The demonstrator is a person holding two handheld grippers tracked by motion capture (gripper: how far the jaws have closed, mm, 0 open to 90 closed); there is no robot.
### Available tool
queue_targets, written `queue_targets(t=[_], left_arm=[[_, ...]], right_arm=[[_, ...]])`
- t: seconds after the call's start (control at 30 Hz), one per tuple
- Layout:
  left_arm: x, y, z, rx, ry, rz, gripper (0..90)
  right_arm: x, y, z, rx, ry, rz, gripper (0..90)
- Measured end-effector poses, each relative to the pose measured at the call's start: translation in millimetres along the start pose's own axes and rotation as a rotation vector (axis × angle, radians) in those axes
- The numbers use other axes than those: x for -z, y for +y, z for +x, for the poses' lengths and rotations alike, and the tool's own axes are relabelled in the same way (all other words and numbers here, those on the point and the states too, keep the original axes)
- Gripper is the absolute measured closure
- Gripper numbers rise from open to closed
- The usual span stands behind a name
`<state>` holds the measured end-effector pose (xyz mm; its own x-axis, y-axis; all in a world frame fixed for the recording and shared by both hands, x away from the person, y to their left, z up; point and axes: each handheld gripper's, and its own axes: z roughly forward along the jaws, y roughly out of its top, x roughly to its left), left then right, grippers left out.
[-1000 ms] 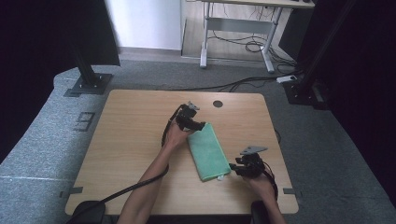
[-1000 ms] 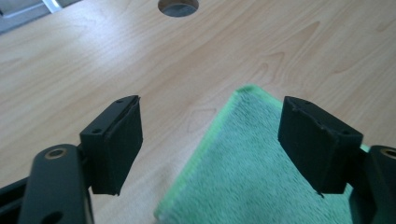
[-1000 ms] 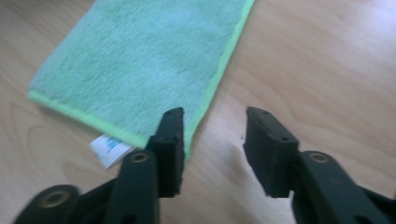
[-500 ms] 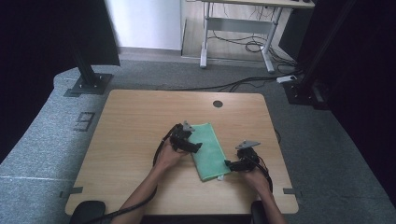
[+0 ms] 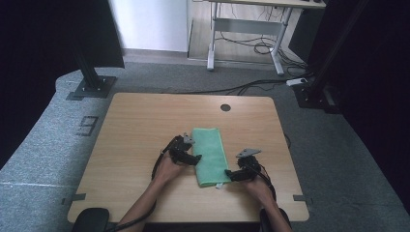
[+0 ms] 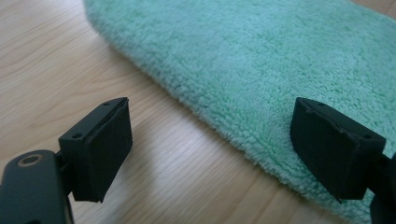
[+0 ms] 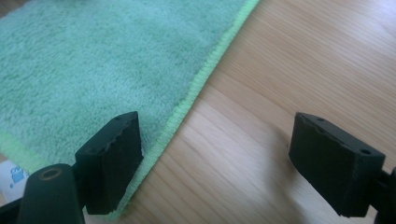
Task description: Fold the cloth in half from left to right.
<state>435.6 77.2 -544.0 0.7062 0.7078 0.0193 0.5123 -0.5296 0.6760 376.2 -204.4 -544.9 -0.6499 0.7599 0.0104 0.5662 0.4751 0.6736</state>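
Readable writing: a large "9" marking point(image 5: 87, 126) on the grey floor mat left of the table point(image 5: 135, 125). A small white tag point(image 7: 11, 179) with a bit of blue print pokes out at the towel's near corner in the right gripper view, too small to read.

Landmark is the folded green towel point(image 5: 209, 154). It lies flat on the wooden table, near the front edge and a little right of middle, long side running away from the person.

Left gripper point(image 5: 189, 158) sits at the towel's left long edge, about midway along it. In the left gripper view its jaws are spread wide, one over bare wood, the other over the fluffy folded edge of the towel point(image 6: 261, 70). Nothing is pinched; the pads are not pressing the cloth.

Right gripper point(image 5: 231, 175) is at the towel's near right corner. Its jaws have just been opening and now stand wide. In the right gripper view the towel's stitched hem point(image 7: 196, 88) runs up between the jaws, one jaw over the cloth, the other over bare wood. No grip on it.

Both of the person's forearms come in from the front edge, one either side of the towel.
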Motion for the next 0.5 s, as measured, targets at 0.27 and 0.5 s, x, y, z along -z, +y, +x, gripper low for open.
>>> queue_targets(t=[0.27,0.5], left_arm=[[8.3,-10.3,20.1,0.039,0.015,-0.001,13.8],[16.8,-20.2,34.0,0.071,0.025,0.003,13.8]], right_arm=[[-13.1,13.0,23.7,0.034,0.022,-0.013,16.3],[-24.3,24.6,39.5,0.057,0.041,-0.017,16.2]])
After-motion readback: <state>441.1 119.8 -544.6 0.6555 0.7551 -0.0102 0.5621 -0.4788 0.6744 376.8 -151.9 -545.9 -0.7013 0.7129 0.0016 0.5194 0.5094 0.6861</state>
